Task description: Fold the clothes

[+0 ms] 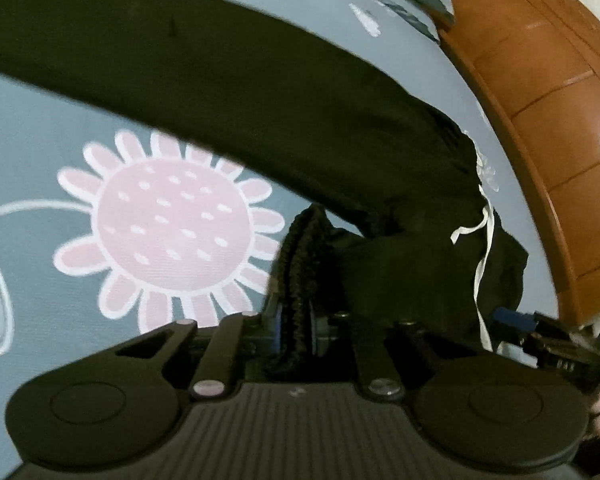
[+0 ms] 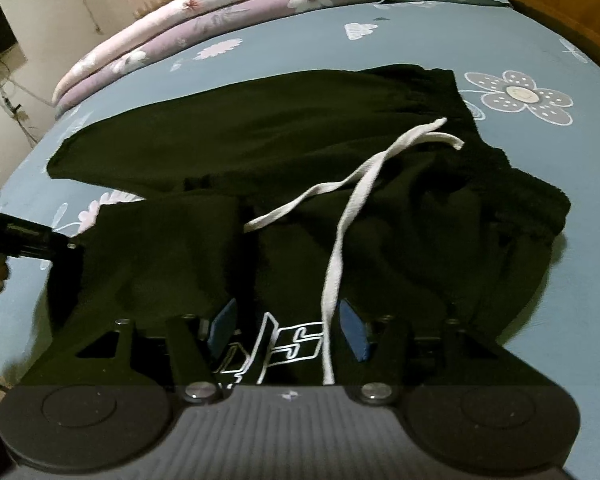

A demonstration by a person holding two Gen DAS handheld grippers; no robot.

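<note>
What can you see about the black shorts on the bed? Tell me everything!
The black shorts look like soft, dark knit cloth with a gathered waistband and a white outlined logo near the right gripper. Two flat white drawstrings trail loosely across them. They lie rumpled and partly folded on the blue flowered bedsheet. The left gripper is shut on a bunched ribbed edge, while the right gripper's open jaws sit either side of the logo.

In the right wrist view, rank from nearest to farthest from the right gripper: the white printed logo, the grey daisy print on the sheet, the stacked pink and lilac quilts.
1. White outlined logo on the black shorts, lying between the right gripper fingers.
2. Grey daisy print on the blue bedsheet, upper right beside the waistband.
3. Folded pink and lilac floral quilts, at the far edge, upper left.
</note>
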